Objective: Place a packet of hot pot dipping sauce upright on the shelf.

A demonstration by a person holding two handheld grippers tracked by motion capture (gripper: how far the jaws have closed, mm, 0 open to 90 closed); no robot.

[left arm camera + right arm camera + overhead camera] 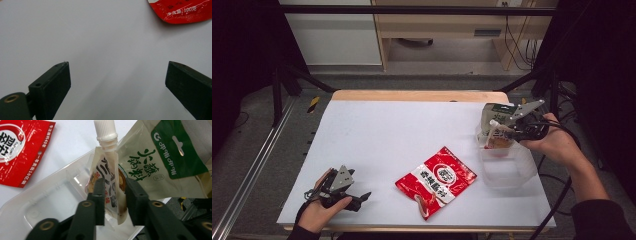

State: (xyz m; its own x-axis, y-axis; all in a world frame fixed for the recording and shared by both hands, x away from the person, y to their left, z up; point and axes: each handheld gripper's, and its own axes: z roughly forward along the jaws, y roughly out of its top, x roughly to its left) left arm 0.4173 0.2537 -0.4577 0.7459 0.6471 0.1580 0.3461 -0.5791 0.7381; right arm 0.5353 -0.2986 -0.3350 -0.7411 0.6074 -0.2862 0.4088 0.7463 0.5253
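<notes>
Right gripper (113, 195) jaws clamped on spout pouch (106, 173), held over clear tub (507, 167) at table's right edge, likely for dropping in. Left gripper (354, 199) jaws apart, resting idle near red packet (437, 181).

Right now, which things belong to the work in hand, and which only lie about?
In the job:
right gripper
white-capped spout pouch
clear plastic tub

Lying about:
red foil packet
beige and green paper bag
left gripper, open

Red packet (180, 11) cropped by top edge, spouted pouch (107, 177) lower part hidden behind claw jaws
</notes>
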